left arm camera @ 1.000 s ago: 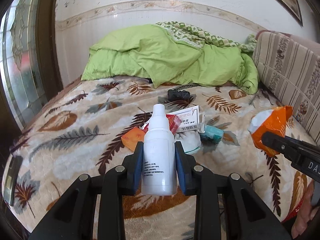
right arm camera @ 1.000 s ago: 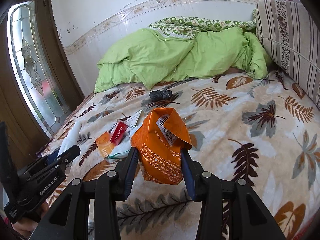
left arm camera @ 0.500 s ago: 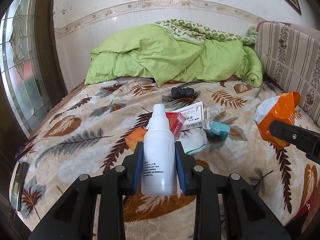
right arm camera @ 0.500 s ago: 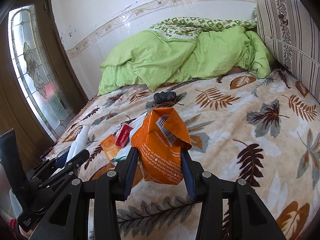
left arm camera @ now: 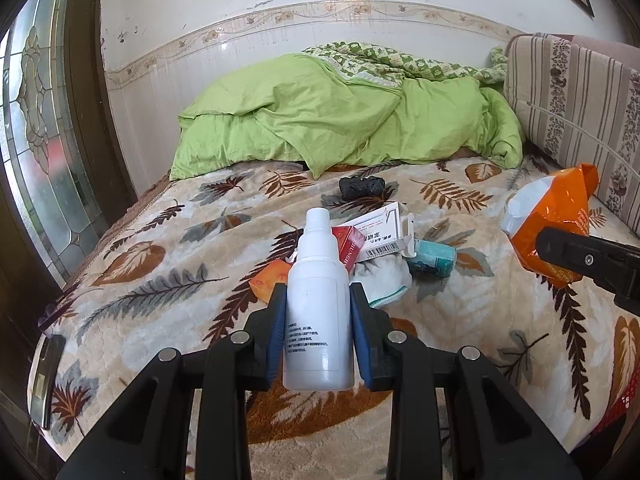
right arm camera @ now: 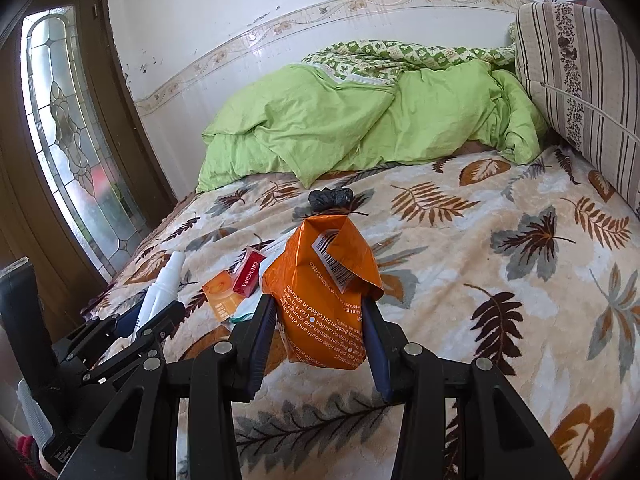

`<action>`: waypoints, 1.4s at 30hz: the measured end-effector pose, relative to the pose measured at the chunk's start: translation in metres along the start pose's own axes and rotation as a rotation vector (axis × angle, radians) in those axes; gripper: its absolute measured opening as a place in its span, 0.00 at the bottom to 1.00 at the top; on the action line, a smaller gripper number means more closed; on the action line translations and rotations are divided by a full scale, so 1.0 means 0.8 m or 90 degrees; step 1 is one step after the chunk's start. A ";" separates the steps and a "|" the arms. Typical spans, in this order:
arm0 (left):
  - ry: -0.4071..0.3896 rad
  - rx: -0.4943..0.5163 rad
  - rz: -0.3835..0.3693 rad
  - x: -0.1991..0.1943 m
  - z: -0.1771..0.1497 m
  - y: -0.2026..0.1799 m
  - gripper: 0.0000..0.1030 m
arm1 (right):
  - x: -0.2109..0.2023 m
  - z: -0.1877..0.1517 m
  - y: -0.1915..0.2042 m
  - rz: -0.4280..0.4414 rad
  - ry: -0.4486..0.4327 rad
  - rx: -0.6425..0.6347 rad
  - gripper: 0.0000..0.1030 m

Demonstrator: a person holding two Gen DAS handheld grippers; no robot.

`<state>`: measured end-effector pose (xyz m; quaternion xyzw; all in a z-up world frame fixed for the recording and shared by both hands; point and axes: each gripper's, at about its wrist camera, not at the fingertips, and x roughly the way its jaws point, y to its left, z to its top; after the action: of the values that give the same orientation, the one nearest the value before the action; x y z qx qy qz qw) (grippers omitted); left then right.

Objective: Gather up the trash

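Note:
My left gripper (left arm camera: 319, 300) is shut on a white plastic bottle (left arm camera: 319, 312), held upright above the bed. My right gripper (right arm camera: 320, 304) is shut on an orange foil bag (right arm camera: 324, 288); the bag also shows at the right of the left wrist view (left arm camera: 556, 220). The bottle and left gripper show at the lower left of the right wrist view (right arm camera: 160, 292). More trash lies in a pile on the leaf-patterned blanket (left arm camera: 160, 280): a red box (left arm camera: 348, 246), a white carton (left arm camera: 380, 230), an orange box (left arm camera: 270, 280), a teal packet (left arm camera: 432, 262), a white sock (left arm camera: 384, 280).
A black crumpled bag (left arm camera: 361, 187) lies farther up the bed. A green duvet (left arm camera: 340, 120) is bunched at the head. A striped cushion (left arm camera: 580, 100) stands on the right. A glass-panelled door (left arm camera: 36, 140) is on the left. A dark phone-like object (left arm camera: 46, 380) lies at the bed's left edge.
Both grippers have drawn back and up from the pile, still holding the bottle and the bag. The bed and pile look farther away.

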<state>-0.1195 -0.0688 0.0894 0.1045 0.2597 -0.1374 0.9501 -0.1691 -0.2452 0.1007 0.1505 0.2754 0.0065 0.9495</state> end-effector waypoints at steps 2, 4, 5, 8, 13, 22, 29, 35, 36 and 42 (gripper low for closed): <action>-0.001 0.000 0.000 -0.001 0.000 -0.001 0.28 | 0.000 0.000 -0.001 -0.001 -0.001 0.002 0.44; -0.001 0.002 0.001 0.000 0.000 -0.001 0.28 | -0.001 0.000 -0.001 -0.001 0.000 0.004 0.44; -0.001 0.002 0.001 0.000 -0.001 -0.001 0.28 | -0.001 0.000 -0.001 -0.002 -0.001 0.004 0.44; -0.003 0.005 0.001 -0.001 0.000 -0.001 0.28 | -0.002 0.000 -0.001 -0.001 -0.001 0.003 0.44; -0.006 0.008 0.002 -0.003 0.000 -0.002 0.28 | -0.005 0.001 0.000 -0.002 -0.004 0.002 0.44; -0.009 0.010 0.002 -0.008 0.001 -0.003 0.28 | -0.010 0.002 0.003 -0.003 -0.008 0.000 0.44; -0.007 0.007 -0.001 -0.009 0.001 -0.003 0.28 | -0.016 0.003 0.004 -0.005 -0.012 -0.002 0.44; -0.005 0.007 -0.003 -0.011 0.004 -0.004 0.28 | -0.019 0.004 0.005 -0.005 -0.014 -0.004 0.44; -0.005 0.007 -0.003 -0.011 0.004 -0.004 0.28 | -0.019 0.004 0.005 -0.005 -0.014 -0.003 0.44; -0.003 0.004 -0.005 -0.010 0.004 -0.004 0.28 | -0.023 0.005 0.006 -0.005 -0.019 -0.005 0.44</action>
<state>-0.1259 -0.0709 0.0958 0.1064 0.2575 -0.1421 0.9498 -0.1820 -0.2434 0.1151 0.1458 0.2620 0.0020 0.9540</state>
